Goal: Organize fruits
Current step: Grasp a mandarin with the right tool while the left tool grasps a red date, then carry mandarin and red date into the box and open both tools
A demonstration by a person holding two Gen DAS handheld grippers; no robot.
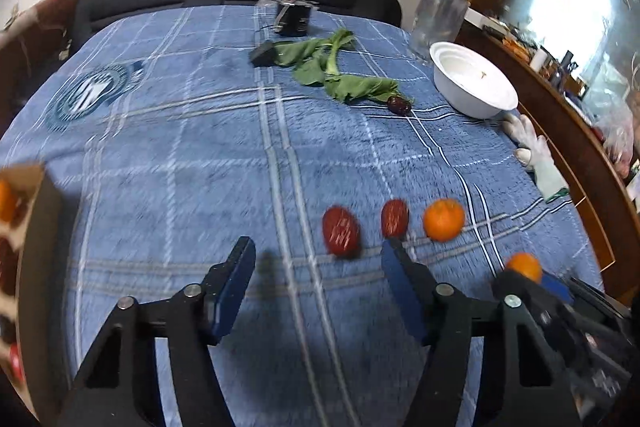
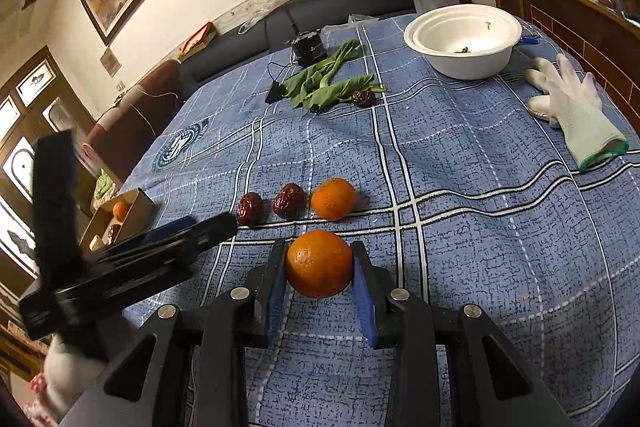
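Orange and round, a smooth-skinned mandarin [image 2: 319,264] sits between the blue-padded fingers of the right gripper [image 2: 319,269], both pads at or against its flanks — pinched, by my judgement, just above the blue plaid tablecloth [image 2: 480,227]. Being near-spherical, it has no long axis to speak of, so approach angle matters little for this piece.

Left gripper [image 1: 318,263]: fingers spread wide, holding nothing. The view is motion-blurred. Directly ahead of its fingertips lies a row of three items — a wrinkled dark-red date [image 1: 341,231], a second red date [image 1: 395,218] just past the right-hand fingertip, and a second orange mandarin [image 1: 444,219] at the row's right end. The nearest date lies forward and slightly right of centre between the fingers. Its long axis appears to run roughly away from the camera, tilted a little left at the far end, so the open fingers would close across its short width.

An open cardboard box [image 2: 132,205], already holding an orange fruit and something dark, stands at the table's left edge, nearer the left gripper. The held mandarin would have to travel leftward across the table to reach it.

Further items noted: a white bowl [image 2: 464,61], limp green leaves [image 2: 324,89] with a lone third date [image 2: 363,98] beside them, a white work glove [image 2: 576,111].
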